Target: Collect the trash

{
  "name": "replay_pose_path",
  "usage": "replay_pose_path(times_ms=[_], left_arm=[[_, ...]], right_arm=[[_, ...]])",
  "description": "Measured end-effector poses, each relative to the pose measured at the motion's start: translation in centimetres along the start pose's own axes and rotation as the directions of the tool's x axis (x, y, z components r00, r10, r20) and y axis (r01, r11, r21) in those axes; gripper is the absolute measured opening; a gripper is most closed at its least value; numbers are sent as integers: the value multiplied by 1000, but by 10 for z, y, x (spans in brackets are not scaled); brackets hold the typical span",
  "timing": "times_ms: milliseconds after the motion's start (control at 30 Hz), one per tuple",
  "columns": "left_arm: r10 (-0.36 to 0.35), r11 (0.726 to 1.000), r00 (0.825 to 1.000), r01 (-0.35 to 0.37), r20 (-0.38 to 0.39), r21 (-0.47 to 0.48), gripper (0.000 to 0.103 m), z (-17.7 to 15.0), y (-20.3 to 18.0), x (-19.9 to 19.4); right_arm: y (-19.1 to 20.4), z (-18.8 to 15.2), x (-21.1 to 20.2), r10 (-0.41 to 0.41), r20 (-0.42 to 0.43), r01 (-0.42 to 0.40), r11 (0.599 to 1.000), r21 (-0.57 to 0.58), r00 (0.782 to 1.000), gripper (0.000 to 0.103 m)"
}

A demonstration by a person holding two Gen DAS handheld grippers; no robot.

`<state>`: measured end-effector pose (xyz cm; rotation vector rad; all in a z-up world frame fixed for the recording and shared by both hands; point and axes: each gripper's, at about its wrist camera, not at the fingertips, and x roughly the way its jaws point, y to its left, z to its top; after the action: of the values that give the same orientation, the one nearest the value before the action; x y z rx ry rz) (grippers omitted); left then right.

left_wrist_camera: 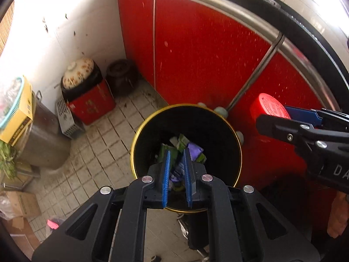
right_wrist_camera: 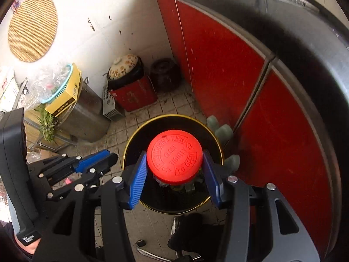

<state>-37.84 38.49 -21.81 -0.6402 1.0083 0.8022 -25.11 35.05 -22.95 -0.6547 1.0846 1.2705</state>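
Observation:
A black trash bin with a gold rim stands on the tiled floor, with green and purple wrappers lying inside. My left gripper hangs over the bin's near side. Its blue pads stand close together on a crumpled purple-and-white wrapper. My right gripper is shut on a bottle with a round red cap, one pad on each side. It holds the bottle above the bin's mouth. The cap hides the bottle's body.
Red cabinet doors run close behind and right of the bin. Pale green bottles stand against them. At the back corner are a red box under a floral-lidded pot, a dark jar and a metal pot bearing a yellow box.

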Motion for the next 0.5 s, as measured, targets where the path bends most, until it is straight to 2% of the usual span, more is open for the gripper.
replay_pose_path(times_ms=[133,333,367,400,433,467,500], left_arm=[[-5,1000,1000,5,-23,-1,12,-8,-2,12],[5,1000,1000,-5,-1,-9,13,-6,2,15],[10,1000,1000,-10,4,-16,23,-5,3,14],[15,1000,1000,-15,1,-22,38,-5,3,13],[27,999,1000,-27,1,-32,80,-6,4,11],[33,999,999,-32,17,-35,91,-5,5,9],[39,999,999,-38,36,-33,91,-5,5,5]], right_arm=[[-2,-3,10,1,-16,-1,1000,3,1000,49],[-2,0,10,15,-12,-15,1000,11,1000,50],[-3,1,9,28,-14,-27,999,20,1000,54],[-5,2,9,45,-18,-45,999,29,999,69],[-5,5,9,45,-14,-45,998,36,999,80],[-6,6,6,44,-1,-44,998,39,999,81],[-5,7,5,50,6,-50,998,36,999,81]])
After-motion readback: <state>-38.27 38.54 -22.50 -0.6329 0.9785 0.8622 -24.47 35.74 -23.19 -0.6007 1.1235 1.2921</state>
